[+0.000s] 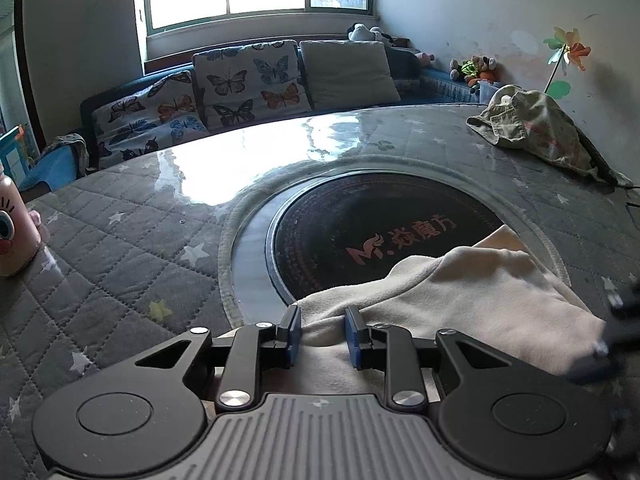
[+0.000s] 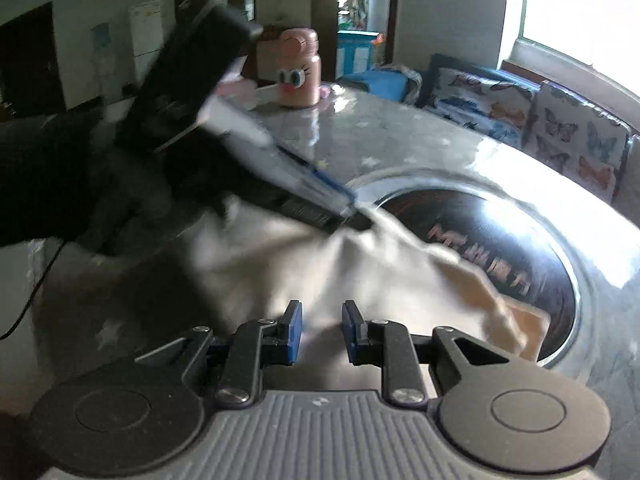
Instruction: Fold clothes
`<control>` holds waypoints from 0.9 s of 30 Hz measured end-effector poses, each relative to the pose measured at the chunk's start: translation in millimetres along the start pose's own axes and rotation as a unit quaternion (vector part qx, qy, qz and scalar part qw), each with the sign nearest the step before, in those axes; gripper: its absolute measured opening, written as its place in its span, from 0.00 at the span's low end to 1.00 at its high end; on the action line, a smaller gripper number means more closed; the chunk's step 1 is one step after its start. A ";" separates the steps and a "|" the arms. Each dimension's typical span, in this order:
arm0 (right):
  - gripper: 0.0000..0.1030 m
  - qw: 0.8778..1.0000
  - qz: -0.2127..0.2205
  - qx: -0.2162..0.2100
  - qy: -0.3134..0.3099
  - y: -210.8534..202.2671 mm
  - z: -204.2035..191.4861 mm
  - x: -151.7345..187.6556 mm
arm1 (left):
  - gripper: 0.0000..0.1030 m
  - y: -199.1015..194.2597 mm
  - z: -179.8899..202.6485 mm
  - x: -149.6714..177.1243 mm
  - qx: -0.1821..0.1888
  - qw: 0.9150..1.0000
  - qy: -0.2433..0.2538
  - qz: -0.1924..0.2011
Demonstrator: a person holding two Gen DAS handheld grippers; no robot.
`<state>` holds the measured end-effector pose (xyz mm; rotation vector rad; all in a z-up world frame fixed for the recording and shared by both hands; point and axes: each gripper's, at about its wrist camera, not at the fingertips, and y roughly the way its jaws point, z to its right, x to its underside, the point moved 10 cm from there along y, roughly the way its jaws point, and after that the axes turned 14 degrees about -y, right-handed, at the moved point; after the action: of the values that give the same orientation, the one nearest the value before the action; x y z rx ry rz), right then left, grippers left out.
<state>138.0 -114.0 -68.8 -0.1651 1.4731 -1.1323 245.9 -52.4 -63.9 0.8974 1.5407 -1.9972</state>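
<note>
Cream garment (image 1: 460, 300) lies rumpled, overlapping the table's dark round inset.

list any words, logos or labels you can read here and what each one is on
"M. 焱魔方", a stylised M logo then three Chinese characters, orange on the round black heater plate set into the grey quilted star-print table; the first character is my best reading.
The same print in the right wrist view is too blurred to read.
The pink cartoon-face bottle shows eyes and a blush mark, no words.
The white sheets on the far wall are too small to read.

Cream garment (image 1: 460, 296): soft matt fleece-like cloth. Table (image 1: 120, 240): quilted cloth under glossy clear cover. Cooktop (image 1: 360, 216): glossy glass.
</note>
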 end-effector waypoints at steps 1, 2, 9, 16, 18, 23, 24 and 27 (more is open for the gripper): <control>0.21 1.000 -0.001 -0.002 -0.001 -2.5 -3.6 3.5 | 0.27 -1.1 0.3 0.0 -0.001 1.000 0.000 0.002; 0.21 1.000 -0.002 -0.003 -0.002 -5.3 -6.3 6.0 | 0.27 -2.3 0.5 0.0 -0.003 1.000 0.000 0.003; 0.23 0.998 0.034 -0.002 0.053 -30.8 8.0 0.0 | 0.27 -42.1 14.8 7.9 0.011 0.999 0.011 0.031; 0.23 0.995 0.018 0.001 0.097 -26.7 20.4 27.8 | 0.27 -54.2 21.4 39.4 0.010 0.999 0.021 0.023; 0.23 0.994 0.023 0.003 0.103 -33.5 22.8 28.4 | 0.27 -55.5 16.7 43.8 0.011 1.000 0.011 0.023; 0.24 0.993 0.015 0.010 0.119 -38.2 31.0 42.0 | 0.28 -61.5 8.2 45.9 0.010 0.999 -0.008 0.031; 0.24 0.992 0.012 0.011 0.121 -37.4 31.8 45.7 | 0.29 -61.6 5.5 46.9 0.008 0.999 -0.011 0.031; 0.24 0.992 0.012 0.008 0.126 -42.3 34.9 46.0 | 0.29 -68.0 -1.1 45.8 0.009 0.999 -0.026 0.036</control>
<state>133.1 -185.3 -64.2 0.0071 1.6835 -1.1778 167.4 -31.8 -52.5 0.8881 1.4449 -1.9709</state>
